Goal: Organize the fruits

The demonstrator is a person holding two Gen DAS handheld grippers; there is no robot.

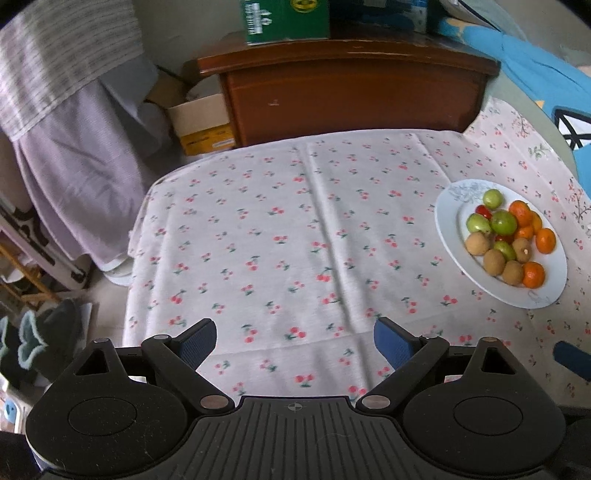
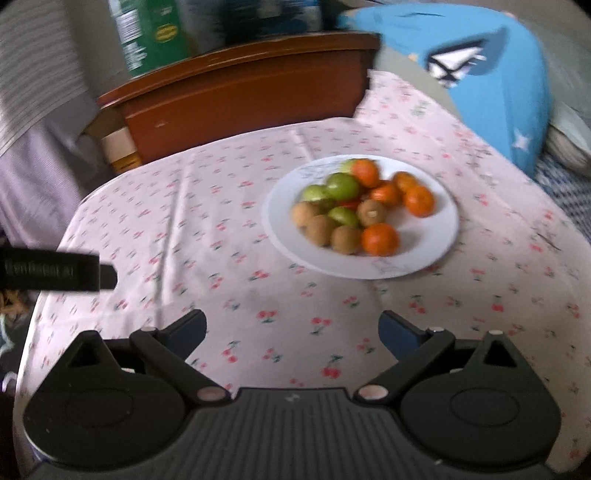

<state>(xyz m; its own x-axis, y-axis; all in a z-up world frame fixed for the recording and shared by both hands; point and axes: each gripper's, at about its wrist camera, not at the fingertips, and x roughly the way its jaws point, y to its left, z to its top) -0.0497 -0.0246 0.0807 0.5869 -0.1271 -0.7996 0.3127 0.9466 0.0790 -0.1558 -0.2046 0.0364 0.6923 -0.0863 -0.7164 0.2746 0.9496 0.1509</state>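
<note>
A white plate (image 1: 448, 218) (image 2: 424, 251) on the cherry-print tablecloth holds mixed fruit in one heap: orange tangerines (image 1: 533, 275) (image 2: 379, 239), green fruits (image 1: 503, 222) (image 2: 342, 185), brown kiwis (image 1: 494, 262) (image 2: 346, 239) and a small red fruit (image 1: 483, 211). In the left wrist view the plate lies far to the right. My left gripper (image 1: 294, 341) hovers open over bare cloth, nothing between its fingers. In the blurred right wrist view the plate sits just ahead of my right gripper (image 2: 292, 328), which is open and empty. The left gripper's body (image 2: 55, 273) shows at that view's left edge.
A brown wooden cabinet (image 1: 351, 96) stands behind the table with a green box (image 1: 286, 18) on top. Blue fabric (image 1: 535, 74) lies at the back right. Lilac cloth (image 1: 74, 147) hangs at the left, beside cardboard boxes (image 1: 201, 123). Dark slippers (image 1: 40, 339) lie on the floor.
</note>
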